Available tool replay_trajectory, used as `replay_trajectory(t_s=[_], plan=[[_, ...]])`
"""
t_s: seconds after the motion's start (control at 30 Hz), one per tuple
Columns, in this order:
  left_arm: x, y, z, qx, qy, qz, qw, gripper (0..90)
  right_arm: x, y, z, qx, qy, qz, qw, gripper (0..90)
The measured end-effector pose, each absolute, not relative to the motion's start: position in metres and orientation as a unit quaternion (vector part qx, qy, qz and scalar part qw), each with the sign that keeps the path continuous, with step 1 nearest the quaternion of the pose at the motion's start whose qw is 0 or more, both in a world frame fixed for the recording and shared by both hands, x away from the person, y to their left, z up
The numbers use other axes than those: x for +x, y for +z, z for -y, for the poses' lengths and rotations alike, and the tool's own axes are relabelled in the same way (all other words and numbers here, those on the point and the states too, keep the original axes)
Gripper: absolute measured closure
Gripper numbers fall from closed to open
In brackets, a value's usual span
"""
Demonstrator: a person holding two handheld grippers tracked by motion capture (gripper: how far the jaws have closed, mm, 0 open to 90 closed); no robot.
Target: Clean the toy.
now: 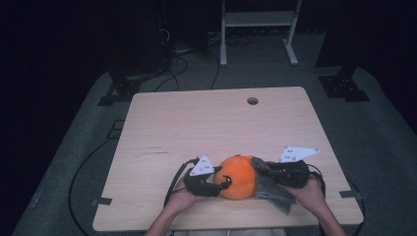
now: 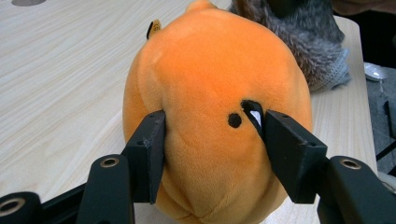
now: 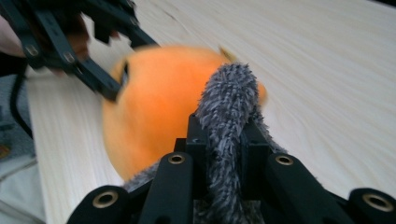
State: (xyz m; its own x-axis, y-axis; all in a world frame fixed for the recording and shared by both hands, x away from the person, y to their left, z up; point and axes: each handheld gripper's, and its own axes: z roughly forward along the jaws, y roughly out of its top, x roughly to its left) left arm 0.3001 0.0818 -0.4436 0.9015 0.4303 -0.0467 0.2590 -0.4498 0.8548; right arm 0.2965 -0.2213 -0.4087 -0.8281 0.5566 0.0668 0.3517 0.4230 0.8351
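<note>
High view: orange plush toy [image 1: 237,177] sits on the desk [image 1: 196,128] near the front edge, between both hands. Left gripper [image 1: 221,183] pinches its left side; right gripper [image 1: 263,169] is clamped on the grey furry piece [image 1: 270,189] touching the plush's right side. Faint printed marks [image 1: 153,150] on the desk left of centre, too small to read.

Left gripper view: jaws pressed into the plush [image 2: 215,107], denting it; one pad sits right at a small black embroidered mark with a white patch [image 2: 250,112]. No legible label or brand.

Right gripper view: jaws nearly together, squeezing a fold of grey fur [image 3: 226,116]; orange plush [image 3: 159,107] just behind, blurred.
</note>
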Motion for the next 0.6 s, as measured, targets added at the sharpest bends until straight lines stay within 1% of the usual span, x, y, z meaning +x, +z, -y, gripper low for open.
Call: replay_trajectory(t_s=[0.1,0.17,0.23,0.33,0.43,0.5,0.6], plan=[[0.3,-0.444,-0.083,0.845,0.085,-0.201,0.488,41.6,0.299,-0.417,0.216,0.271,0.44,-0.849,0.109,77.5],[0.299,-0.444,-0.082,0.846,0.086,-0.201,0.486,41.5,0.299,-0.423,0.221,0.28,0.429,-0.853,0.102,77.4],[0.299,-0.444,-0.081,0.847,0.09,-0.198,0.485,41.5,0.298,-0.426,0.226,0.287,0.409,-0.86,0.108,77.4],[0.296,-0.442,-0.078,0.851,0.1,-0.191,0.478,41.5,0.292,-0.415,0.224,0.273,0.437,-0.849,0.114,77.4],[0.295,-0.443,-0.078,0.85,0.102,-0.192,0.48,41.5,0.29,-0.404,0.212,0.253,0.458,-0.844,0.116,77.3],[0.295,-0.443,-0.079,0.849,0.1,-0.193,0.482,41.5,0.293,-0.41,0.208,0.253,0.436,-0.855,0.123,77.3],[0.295,-0.442,-0.074,0.849,0.104,-0.188,0.482,41.4,0.295,-0.416,0.214,0.261,0.414,-0.863,0.127,77.3]])
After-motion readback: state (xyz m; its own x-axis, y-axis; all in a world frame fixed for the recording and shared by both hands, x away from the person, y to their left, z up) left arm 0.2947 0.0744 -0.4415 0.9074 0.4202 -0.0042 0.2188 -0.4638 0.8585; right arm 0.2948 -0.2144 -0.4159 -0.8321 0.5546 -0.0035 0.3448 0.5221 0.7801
